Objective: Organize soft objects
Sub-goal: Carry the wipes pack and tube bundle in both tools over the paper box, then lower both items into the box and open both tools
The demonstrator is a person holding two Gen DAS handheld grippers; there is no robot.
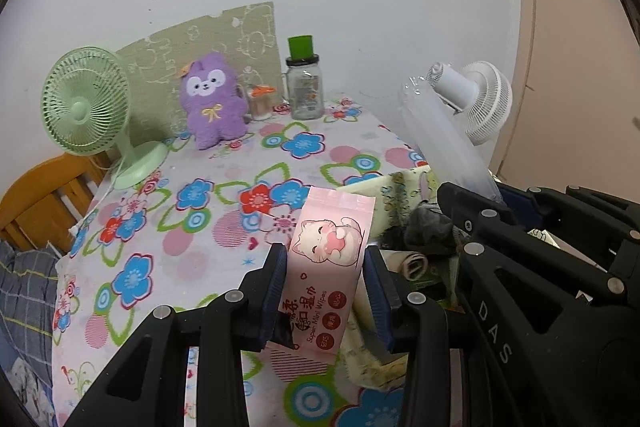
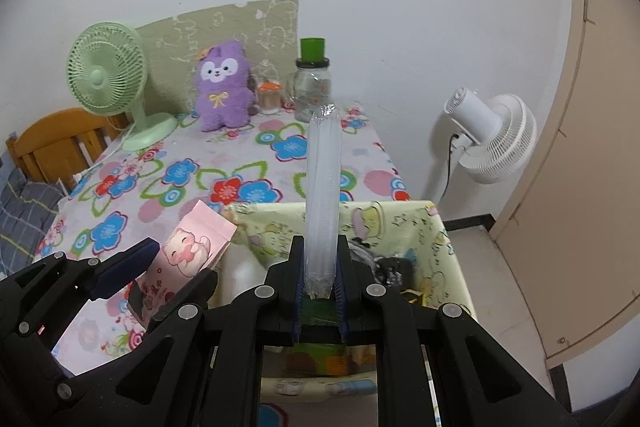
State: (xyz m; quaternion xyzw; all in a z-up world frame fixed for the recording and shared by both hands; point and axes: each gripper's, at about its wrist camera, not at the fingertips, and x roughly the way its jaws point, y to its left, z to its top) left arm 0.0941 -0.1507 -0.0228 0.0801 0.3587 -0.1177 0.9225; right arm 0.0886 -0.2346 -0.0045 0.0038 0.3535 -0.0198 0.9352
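With the left gripper [image 1: 326,291] pinching the pink wipes pack [image 1: 328,259] upright and the right gripper [image 2: 320,291] clamping the clear cup sleeve [image 2: 323,195], both should lower gently into the fabric bin [image 2: 444,227] just beyond the jaws before releasing.

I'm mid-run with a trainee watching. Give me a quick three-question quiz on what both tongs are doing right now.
1. True or false: the left tongs are shut on the pink wipes pack.
2. What do the right tongs hold? A) purple plush B) clear plastic sleeve C) green fan
3. Fill in: below the right tongs sits a yellow-green fabric ____.

Key: 1 true. 2 B, the clear plastic sleeve; the purple plush and green fan stand on the floral table. 3 bin.
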